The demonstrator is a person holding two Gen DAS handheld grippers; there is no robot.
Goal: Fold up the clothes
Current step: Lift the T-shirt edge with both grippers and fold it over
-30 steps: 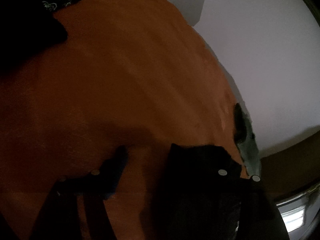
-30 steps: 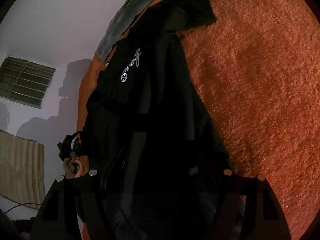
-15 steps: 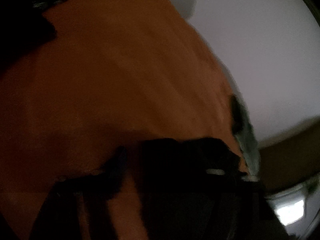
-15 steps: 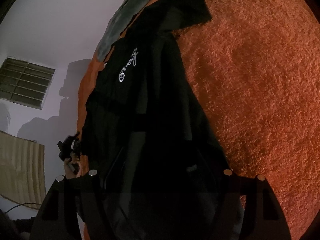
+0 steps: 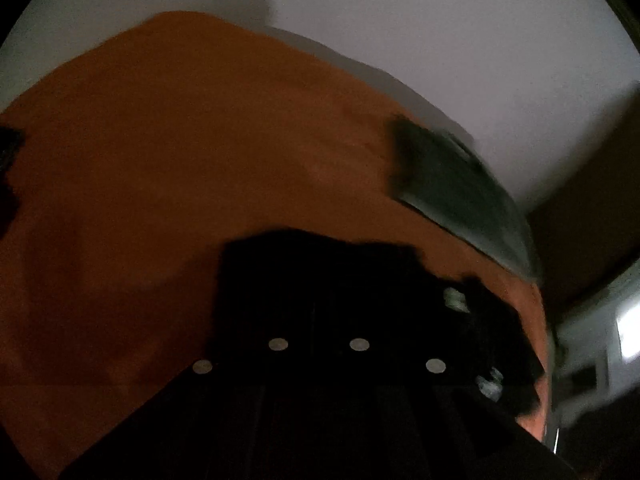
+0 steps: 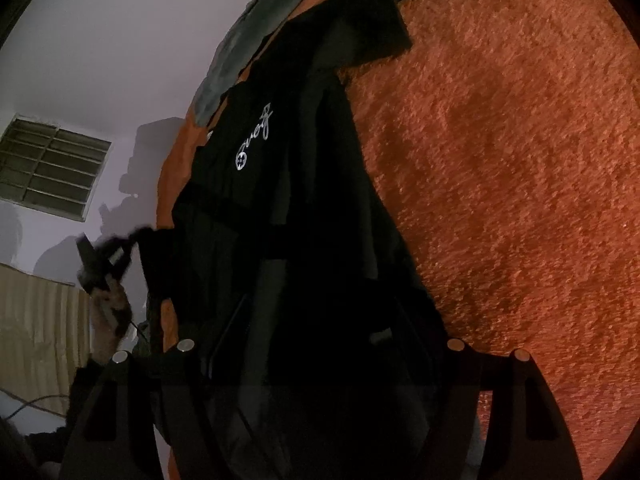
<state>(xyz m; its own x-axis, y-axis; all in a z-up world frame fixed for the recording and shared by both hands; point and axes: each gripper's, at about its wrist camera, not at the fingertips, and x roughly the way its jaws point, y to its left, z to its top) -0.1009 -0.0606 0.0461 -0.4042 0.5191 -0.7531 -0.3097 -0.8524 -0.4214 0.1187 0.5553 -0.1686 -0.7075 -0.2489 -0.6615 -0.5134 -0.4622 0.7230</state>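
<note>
In my right wrist view, the black garment (image 6: 304, 216) runs from the top centre of the frame down to the bottom centre, lying on the orange blanket (image 6: 512, 168) that fills the right half. A white script logo (image 6: 256, 136) shows on the cloth left of centre. My right gripper (image 6: 320, 368) sits at the bottom edge with its fingers spread wide, the dark cloth filling the gap between them; I cannot tell whether either finger touches it. A grey cloth (image 6: 248, 40) lies along the blanket's edge at upper centre. At mid left, a hand (image 6: 110, 316) holds my left gripper (image 6: 108, 256) against the garment's edge, with a vent (image 6: 52, 168) on the wall above it.

My left wrist view is dim and blurred. The left gripper (image 5: 318, 336) has its fingers drawn close together at lower centre, with black cloth (image 5: 320, 280) bunched right at the tips; I cannot tell for sure that it is pinched. The blanket (image 5: 160, 168) fills the left and middle, and the grey cloth (image 5: 452, 184) lies at right.
</note>
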